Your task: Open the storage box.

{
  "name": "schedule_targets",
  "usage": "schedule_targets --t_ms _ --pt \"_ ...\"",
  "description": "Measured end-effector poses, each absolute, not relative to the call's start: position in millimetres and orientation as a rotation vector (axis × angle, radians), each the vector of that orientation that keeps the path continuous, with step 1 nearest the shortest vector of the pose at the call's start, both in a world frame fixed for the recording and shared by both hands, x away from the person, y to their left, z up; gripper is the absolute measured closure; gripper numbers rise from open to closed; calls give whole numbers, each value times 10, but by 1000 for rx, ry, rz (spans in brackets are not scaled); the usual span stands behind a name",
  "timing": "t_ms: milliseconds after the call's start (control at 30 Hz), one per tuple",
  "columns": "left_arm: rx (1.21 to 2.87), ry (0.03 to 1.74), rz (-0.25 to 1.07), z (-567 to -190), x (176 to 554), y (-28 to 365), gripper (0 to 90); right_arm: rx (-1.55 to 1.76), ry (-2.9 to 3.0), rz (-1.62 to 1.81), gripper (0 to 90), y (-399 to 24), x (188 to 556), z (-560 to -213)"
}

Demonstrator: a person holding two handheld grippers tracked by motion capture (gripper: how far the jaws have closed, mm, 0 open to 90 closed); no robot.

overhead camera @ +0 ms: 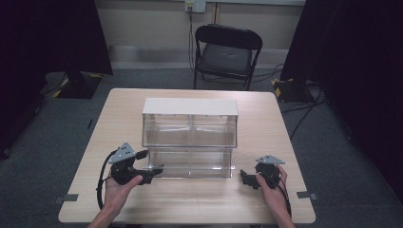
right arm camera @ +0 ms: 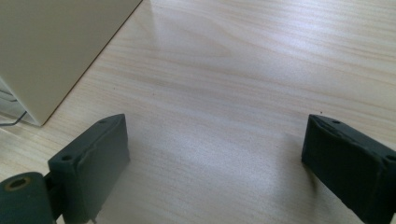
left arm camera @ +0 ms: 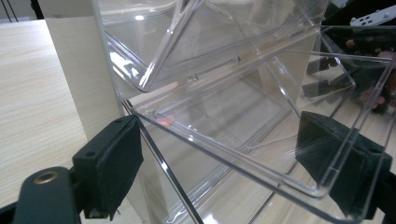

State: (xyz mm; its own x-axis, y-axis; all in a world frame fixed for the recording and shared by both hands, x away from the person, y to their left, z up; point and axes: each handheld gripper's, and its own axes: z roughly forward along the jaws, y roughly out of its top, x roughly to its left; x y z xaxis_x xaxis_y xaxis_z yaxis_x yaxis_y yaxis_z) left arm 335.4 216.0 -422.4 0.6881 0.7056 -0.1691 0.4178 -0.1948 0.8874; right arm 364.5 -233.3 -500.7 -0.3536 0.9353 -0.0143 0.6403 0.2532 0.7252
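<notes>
Clear plastic bin unit stands mid-table, white top panel and white side walls, two tiers of see-through bins. The lower bin is tipped or pulled out toward the person; I cannot tell which.

Left tool sits at the near left corner of that lower bin. In the left gripper view the bin's clear front edge runs between the two black pads; gaps show on both sides, so the pads are not pressing yet. Tool partly closed, nothing gripped.

Right tool rests near the table's right edge, just off the unit's right side. The right gripper view shows its jaws wide, bare wood between them, the white side wall up and to the left.

Judgement: early stage. The left approach is made; the grip on the bin is not done. The bins appear empty. Still to do: close on the edge, then move the bin.
</notes>
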Motion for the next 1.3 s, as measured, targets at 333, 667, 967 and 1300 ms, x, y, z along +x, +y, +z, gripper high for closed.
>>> schedule_targets --t_ms 333,667,967,1300 --pt "1816 883 375 -4181 3325 2185 154 1427 2087 881 67 -2335 3645 -5007" --pt "1793 878 381 -4138 3334 2198 153 1430 2087 882 67 -2334 3644 -5006" --pt "1791 877 382 -4102 3361 2229 154 1428 2086 882 67 -2335 3644 -5007" --pt "1793 859 384 -4061 3386 2190 155 1429 2086 883 67 -2334 3645 -5007"
